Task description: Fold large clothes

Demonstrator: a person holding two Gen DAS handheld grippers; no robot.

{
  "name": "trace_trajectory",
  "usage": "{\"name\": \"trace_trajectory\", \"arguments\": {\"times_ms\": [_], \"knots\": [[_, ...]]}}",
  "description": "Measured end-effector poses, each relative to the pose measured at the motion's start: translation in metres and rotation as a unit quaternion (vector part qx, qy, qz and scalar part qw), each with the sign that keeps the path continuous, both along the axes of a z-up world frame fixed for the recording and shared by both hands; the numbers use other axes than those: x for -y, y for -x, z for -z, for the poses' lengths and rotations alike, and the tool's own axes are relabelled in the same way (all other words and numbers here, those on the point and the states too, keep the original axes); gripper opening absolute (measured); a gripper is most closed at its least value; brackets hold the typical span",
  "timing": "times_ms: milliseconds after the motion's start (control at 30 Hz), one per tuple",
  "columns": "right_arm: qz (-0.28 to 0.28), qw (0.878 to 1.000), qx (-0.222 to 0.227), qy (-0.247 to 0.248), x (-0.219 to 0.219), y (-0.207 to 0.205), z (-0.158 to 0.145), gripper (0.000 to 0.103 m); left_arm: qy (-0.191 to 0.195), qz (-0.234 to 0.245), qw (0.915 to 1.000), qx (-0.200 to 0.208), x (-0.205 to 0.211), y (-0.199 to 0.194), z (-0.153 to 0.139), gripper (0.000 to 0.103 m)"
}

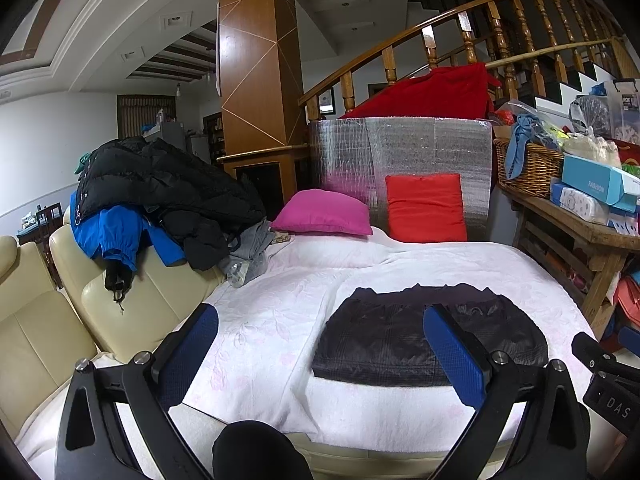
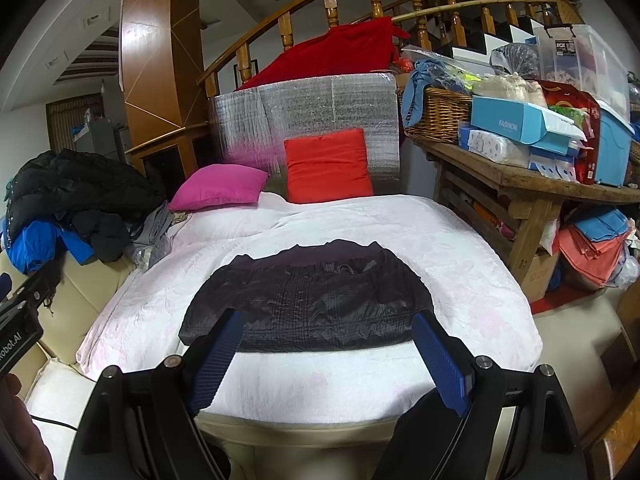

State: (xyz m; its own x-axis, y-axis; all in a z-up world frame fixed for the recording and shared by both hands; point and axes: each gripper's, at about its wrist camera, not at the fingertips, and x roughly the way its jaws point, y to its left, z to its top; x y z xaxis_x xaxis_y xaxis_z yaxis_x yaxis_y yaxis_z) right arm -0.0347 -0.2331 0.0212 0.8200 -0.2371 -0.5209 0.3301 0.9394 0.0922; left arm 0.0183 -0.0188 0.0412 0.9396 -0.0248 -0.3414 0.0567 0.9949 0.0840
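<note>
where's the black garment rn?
The black garment lies flat on the white bedspread near its front edge, centred in the right wrist view, in front of the red pillow.

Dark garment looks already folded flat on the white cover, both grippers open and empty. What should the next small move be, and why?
Probably reach the left gripper toward the clothes pile on the cream sofa for the next large piece. The dark garment lies as a neat flat rectangle on the white cover, untouched by either gripper, and the right gripper is open too, so nothing more seems needed here.
</note>
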Motion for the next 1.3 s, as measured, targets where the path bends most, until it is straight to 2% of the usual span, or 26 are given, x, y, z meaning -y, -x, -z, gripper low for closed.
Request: {"name": "trace_trajectory", "arguments": {"times_ms": [1300], "knots": [[0.003,1.0,0.0,-0.004,-0.0014,-0.0013,0.001,0.089,0.004,-0.01,0.9999,-0.002,0.0031,0.0028,0.0026,0.102]]}}
